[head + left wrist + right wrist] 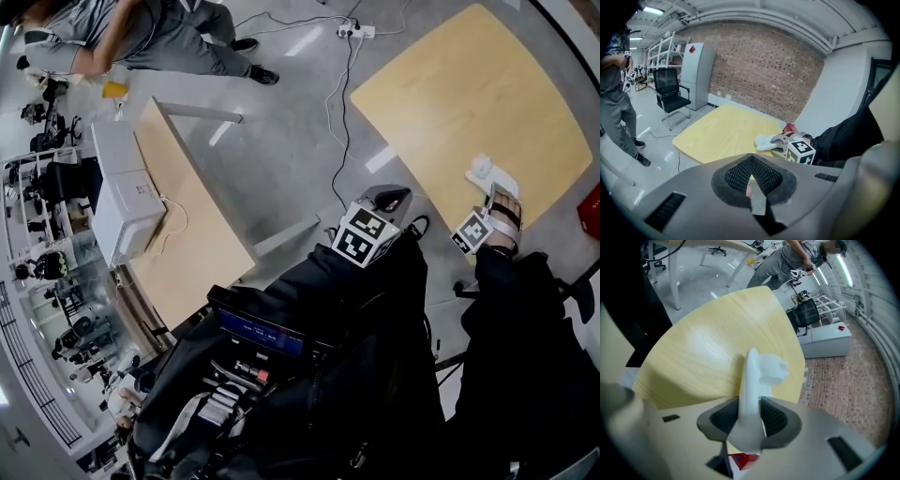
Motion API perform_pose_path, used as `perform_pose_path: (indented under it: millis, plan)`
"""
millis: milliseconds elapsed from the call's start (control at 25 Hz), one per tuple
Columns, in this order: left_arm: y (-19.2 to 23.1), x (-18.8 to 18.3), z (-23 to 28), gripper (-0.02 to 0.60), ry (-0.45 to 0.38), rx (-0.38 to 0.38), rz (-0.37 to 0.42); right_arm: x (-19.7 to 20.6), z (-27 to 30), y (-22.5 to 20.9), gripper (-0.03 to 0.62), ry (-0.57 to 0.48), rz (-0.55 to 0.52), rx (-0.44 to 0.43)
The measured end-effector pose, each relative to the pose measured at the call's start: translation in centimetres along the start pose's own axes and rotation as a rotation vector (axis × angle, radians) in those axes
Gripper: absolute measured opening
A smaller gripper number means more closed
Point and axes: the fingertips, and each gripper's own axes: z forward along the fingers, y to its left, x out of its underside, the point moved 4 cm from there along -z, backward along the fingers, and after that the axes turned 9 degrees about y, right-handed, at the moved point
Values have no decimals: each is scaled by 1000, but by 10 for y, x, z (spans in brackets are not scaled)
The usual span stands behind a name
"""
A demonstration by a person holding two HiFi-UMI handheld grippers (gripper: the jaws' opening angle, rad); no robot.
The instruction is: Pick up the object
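Note:
The object is a white plastic piece (481,171) with a tall thin stem and a lumpy head (771,369), at the near right edge of the light wooden table (469,94). My right gripper (751,416) is shut on its stem, with a dark pad pressing on each side. In the head view the right gripper (497,195) reaches over the table's edge. In the left gripper view the white piece (764,140) lies ahead of it. My left gripper (752,177) is held off the table near my body (389,199), its jaws together with nothing between them.
A red box (743,460) sits just past the table's edge below the right gripper. A second wooden desk with a white box (127,202) stands to the left. A person (141,37) stands beyond it. A power strip with cables (356,31) lies on the floor.

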Motion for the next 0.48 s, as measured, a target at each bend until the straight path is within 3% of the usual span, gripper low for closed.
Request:
perform_pose_path:
  millis: [480]
  plan:
    - [-5,-2,0,0,-6,1,7,12,-20,-16,146,-52,88,34]
